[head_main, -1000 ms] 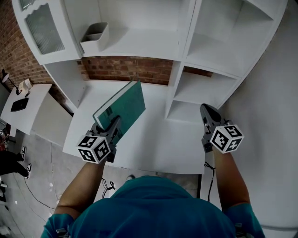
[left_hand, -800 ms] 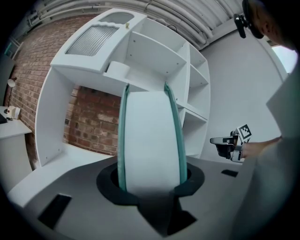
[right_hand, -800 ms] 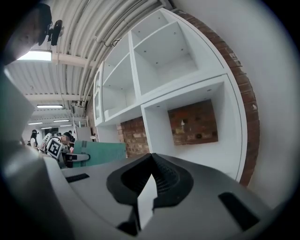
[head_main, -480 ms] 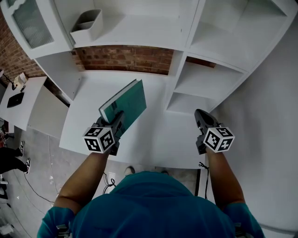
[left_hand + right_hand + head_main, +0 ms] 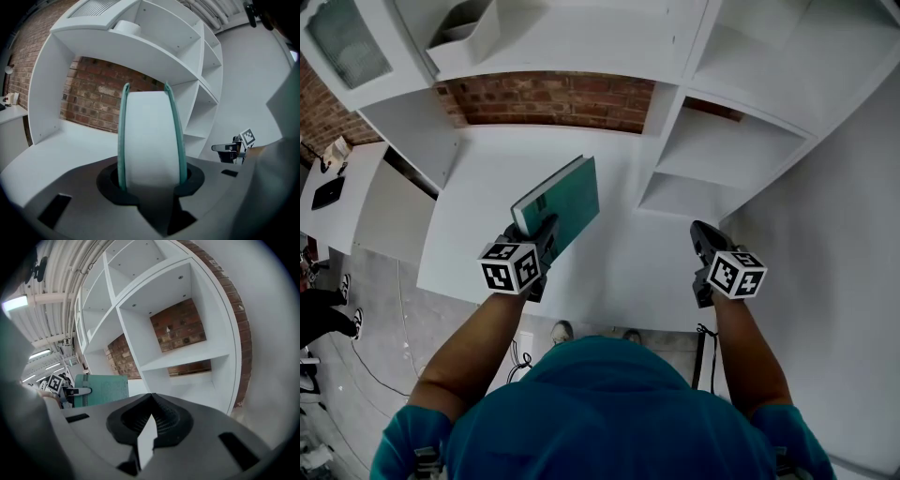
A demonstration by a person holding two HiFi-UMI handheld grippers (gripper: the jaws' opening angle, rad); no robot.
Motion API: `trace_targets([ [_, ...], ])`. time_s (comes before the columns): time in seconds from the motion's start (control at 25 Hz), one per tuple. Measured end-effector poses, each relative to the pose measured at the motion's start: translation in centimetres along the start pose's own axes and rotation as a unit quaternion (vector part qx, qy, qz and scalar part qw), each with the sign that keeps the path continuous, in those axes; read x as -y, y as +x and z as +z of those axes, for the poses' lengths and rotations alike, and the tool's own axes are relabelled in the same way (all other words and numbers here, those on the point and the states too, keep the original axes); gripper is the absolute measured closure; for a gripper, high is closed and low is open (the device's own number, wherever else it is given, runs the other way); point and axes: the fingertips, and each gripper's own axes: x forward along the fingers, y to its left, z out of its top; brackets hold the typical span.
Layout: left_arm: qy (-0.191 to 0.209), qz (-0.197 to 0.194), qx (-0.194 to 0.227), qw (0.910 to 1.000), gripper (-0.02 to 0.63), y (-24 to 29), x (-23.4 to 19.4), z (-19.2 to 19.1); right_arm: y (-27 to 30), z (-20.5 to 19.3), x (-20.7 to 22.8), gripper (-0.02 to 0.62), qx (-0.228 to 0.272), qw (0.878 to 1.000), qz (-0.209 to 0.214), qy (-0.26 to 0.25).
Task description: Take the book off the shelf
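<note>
A teal-covered book (image 5: 561,199) is held above the white desk (image 5: 609,272), clear of the shelf unit, tilted with its far end raised. My left gripper (image 5: 546,232) is shut on its near edge. In the left gripper view the book's white page block (image 5: 150,140) fills the space between the jaws, teal covers pressed on both sides. The right gripper view shows the book (image 5: 101,389) from the side at the left. My right gripper (image 5: 703,234) hovers over the desk's right part, shut with nothing in it, its jaws meeting in the right gripper view (image 5: 151,420).
White shelf compartments (image 5: 722,155) stand empty at the right, with a brick wall (image 5: 553,98) behind the desk. A white bin (image 5: 469,33) sits on the upper shelf at the left. A side table (image 5: 337,187) with small items stands far left.
The book in my left gripper has drifted slightly right and farther out over the desk. The view has shifted, so the shelves sit higher in frame. My right gripper has barely moved.
</note>
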Motion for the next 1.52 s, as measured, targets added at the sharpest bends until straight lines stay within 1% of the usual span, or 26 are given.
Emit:
trace_targets([
  [0.12, 0.001, 0.002, -0.009, 1.0000, 0.437, 0.4, -0.1, -0.7, 0.3, -1.3, 0.4, 0.574, -0.014, 1.000, -0.002, 0.008],
  [0.36, 0.005, 0.008, -0.024, 0.9997, 0.437, 1.1, -0.2, -2.3, 1.0, -4.3, 1.0, 0.574, -0.042, 0.999, -0.009, 0.009],
  [0.6, 0.007, 0.012, -0.030, 0.9994, 0.437, 1.1, -0.3, -3.0, 1.4, -5.9, 1.3, 0.574, -0.060, 0.998, -0.013, 0.017],
  [1.04, 0.010, 0.013, -0.033, 0.9993, 0.437, 1.0, -0.2, -3.2, 1.6, -6.4, 1.7, 0.574, -0.067, 0.997, -0.016, 0.021],
  [1.24, 0.010, 0.010, -0.033, 0.9993, 0.437, 1.1, 0.0, -3.1, 1.7, -6.6, 1.3, 0.574, -0.078, 0.997, -0.012, 0.000],
  [1.52, 0.009, 0.010, -0.033, 0.9994, 0.437, 1.0, 0.1, -3.0, 1.6, -6.7, 1.3, 0.575, -0.085, 0.996, -0.014, -0.004],
])
